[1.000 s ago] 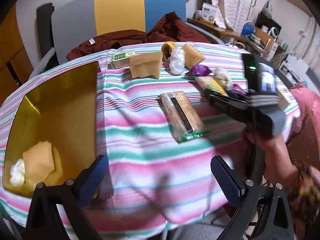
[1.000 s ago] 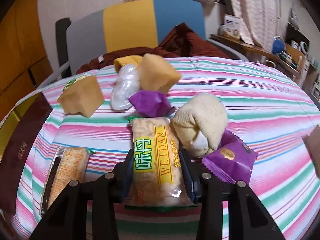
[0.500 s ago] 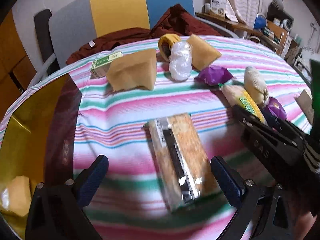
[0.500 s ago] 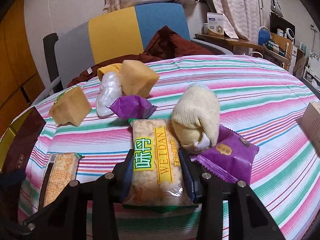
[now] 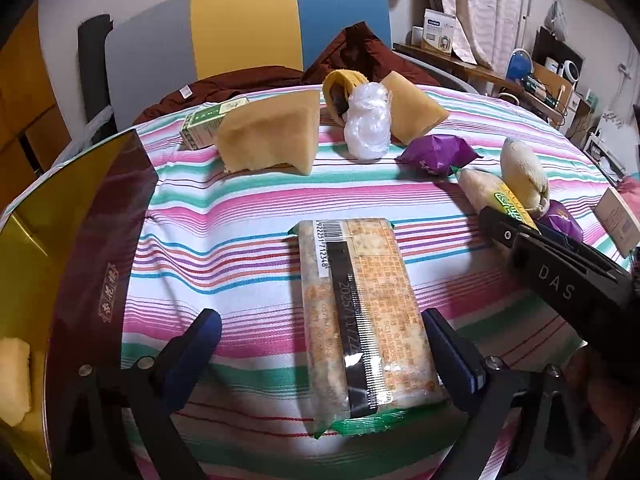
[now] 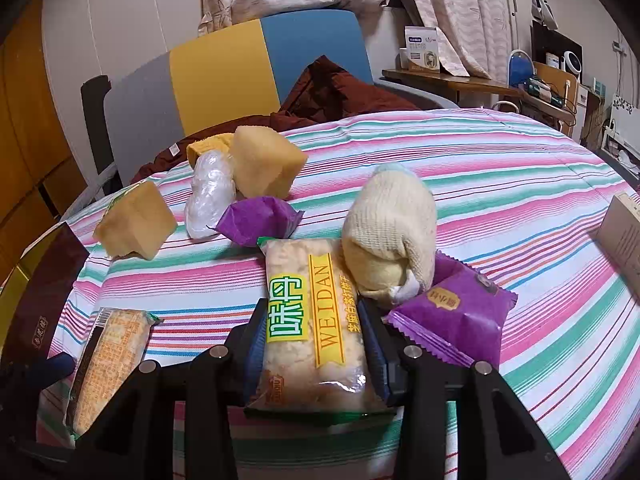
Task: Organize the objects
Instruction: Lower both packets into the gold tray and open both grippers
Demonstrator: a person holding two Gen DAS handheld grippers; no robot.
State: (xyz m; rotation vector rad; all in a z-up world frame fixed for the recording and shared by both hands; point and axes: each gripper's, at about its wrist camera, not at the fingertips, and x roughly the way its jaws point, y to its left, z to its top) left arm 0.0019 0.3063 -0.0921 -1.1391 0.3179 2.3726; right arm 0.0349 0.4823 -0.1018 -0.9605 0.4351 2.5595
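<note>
The right tongs are clamped on a clear plastic snack pack with a yellow band reading "WEIDAN" and a green-and-yellow label, lying on the striped cloth of the counter. Touching its right side sit a knitted cream sock ball and a glossy purple packet with a zigzag edge; a crumpled purple wrapper lies just behind it. The left tongs stand wide, straddling a flat cracker pack (barcode and a printed date face up) without gripping it. Farther back are two spongy tan blocks, a crinkled clear bag and a small green box. At the left lies a shiny gold tray.
</note>
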